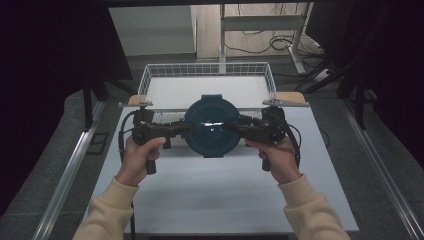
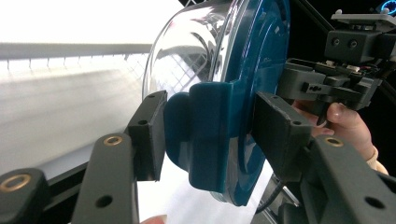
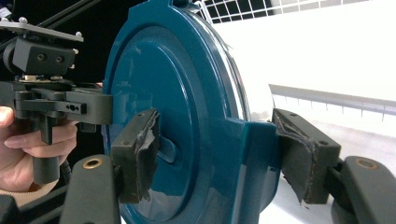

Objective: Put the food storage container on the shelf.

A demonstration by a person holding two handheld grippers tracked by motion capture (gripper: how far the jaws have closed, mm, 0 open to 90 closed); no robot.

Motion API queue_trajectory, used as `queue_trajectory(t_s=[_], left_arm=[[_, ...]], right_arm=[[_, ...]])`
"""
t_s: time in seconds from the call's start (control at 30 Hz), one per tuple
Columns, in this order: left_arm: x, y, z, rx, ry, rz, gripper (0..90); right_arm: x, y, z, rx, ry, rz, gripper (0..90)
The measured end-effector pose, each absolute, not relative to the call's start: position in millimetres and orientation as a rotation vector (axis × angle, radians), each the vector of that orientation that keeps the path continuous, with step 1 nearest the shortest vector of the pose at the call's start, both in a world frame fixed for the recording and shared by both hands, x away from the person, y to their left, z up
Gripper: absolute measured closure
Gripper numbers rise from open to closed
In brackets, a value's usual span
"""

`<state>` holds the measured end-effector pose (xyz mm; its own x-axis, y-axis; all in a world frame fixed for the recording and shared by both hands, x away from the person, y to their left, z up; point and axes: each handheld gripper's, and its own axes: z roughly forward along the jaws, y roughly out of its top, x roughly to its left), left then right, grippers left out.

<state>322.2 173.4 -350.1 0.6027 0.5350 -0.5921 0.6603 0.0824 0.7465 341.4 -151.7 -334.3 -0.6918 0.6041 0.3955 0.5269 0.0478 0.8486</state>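
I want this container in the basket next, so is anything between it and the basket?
Nothing visible. The container, flanked by the left gripper and right gripper, sits right at the basket's near wall. That wire wall is the only barrier; the basket floor looks bare.

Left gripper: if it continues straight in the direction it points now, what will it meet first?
The left gripper would probably press straight into the blue-lidded container, whose side latch already sits between its jaws; the right gripper lies beyond.

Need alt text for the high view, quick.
Two hand-held grippers, left and right, clamp opposite side tabs of a round dark-teal lidded container above a white table. A white wire basket sits just behind it.
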Motion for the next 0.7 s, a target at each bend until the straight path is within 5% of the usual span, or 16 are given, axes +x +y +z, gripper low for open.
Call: queue_trajectory(t_s=[0.7], left_arm=[[365, 175, -313, 1.58, 0.999, -0.102, 46.7]], right_arm=[[378, -149, -298, 1.2, 2.199, 1.747, 34.3]])
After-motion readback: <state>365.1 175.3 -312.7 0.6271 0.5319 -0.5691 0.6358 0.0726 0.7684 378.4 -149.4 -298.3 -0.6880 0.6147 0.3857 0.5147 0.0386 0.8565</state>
